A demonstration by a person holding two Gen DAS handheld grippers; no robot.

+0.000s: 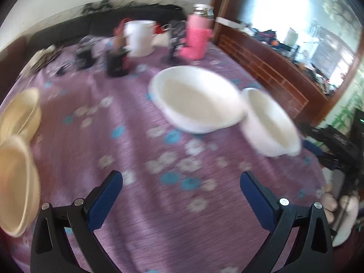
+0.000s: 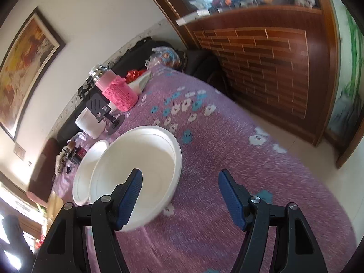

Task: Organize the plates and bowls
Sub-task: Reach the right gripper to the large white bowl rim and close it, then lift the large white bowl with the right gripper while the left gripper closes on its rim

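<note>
- Worktop (image 1: 141, 227) with the purple flowered cloth carries everything: wide white plate (image 1: 198, 100) mid-cloth toward the right edge, deeper white bowl (image 1: 270, 122) just beside it, nearer that edge. Two beige bowls (image 1: 18, 154) sit at the left edge.
- Looks like the step is going in for the white bowl, probably to stack it with the plate.
- Next move: drop one finger inside the rim, one outside, then squeeze. Thin rim, could slip.
- Right hand-held gripper (image 2: 180, 195) has its jaws well apart, gripping nothing; its left pad hangs over the bowl's near rim, can't tell if touching.
- Left hand-held gripper (image 1: 182, 200) gapes wide over bare cloth, empty.
</note>
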